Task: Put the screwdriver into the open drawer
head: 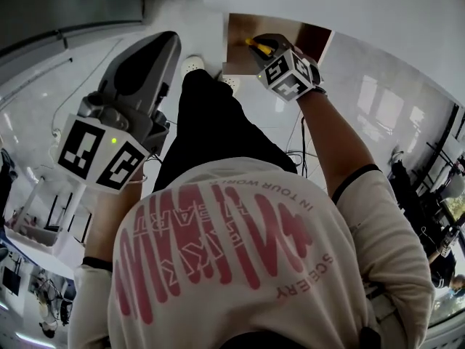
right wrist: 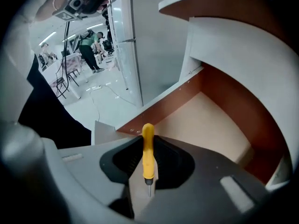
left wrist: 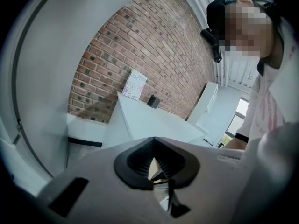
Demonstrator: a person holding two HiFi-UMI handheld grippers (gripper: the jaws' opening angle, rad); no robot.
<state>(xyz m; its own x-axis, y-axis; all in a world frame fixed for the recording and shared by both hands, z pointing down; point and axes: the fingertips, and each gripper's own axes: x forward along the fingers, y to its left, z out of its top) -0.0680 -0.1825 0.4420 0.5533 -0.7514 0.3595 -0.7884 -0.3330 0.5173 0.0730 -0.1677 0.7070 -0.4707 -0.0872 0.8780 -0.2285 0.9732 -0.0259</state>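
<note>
Between the ribbed black pads of my right tool [right wrist: 148,166] sits the screwdriver [right wrist: 147,148], pinched low on its handle. The handle is smooth yellow with a rounded end pointing towards 12 o'clock, and the thin grey metal shank runs back towards me. Behind it, from 12 round to 4 o'clock, lies the open drawer [right wrist: 210,120]. It has a pale tan floor, reddish-brown wood-look side walls and a white front, and the screwdriver is held over it, not lying in it.

From my head, that tool [head: 272,49] shows at 1 o'clock with its cube of black-and-white square markers, and the yellow handle [head: 258,46] is against the brown drawer [head: 309,35].

At 10 o'clock my left tool [head: 168,43] is a smooth grey beak. In its own view the pads [left wrist: 140,164] meet at the tips with nothing between them.

Further out, that view takes in a red brick wall [left wrist: 140,45], a white worktop [left wrist: 149,120] and a white card [left wrist: 134,84] whose writing is too small to read.

My cream shirt [head: 240,267] carries pink print, with a word that looks like "SCENERY" upside down.
</note>
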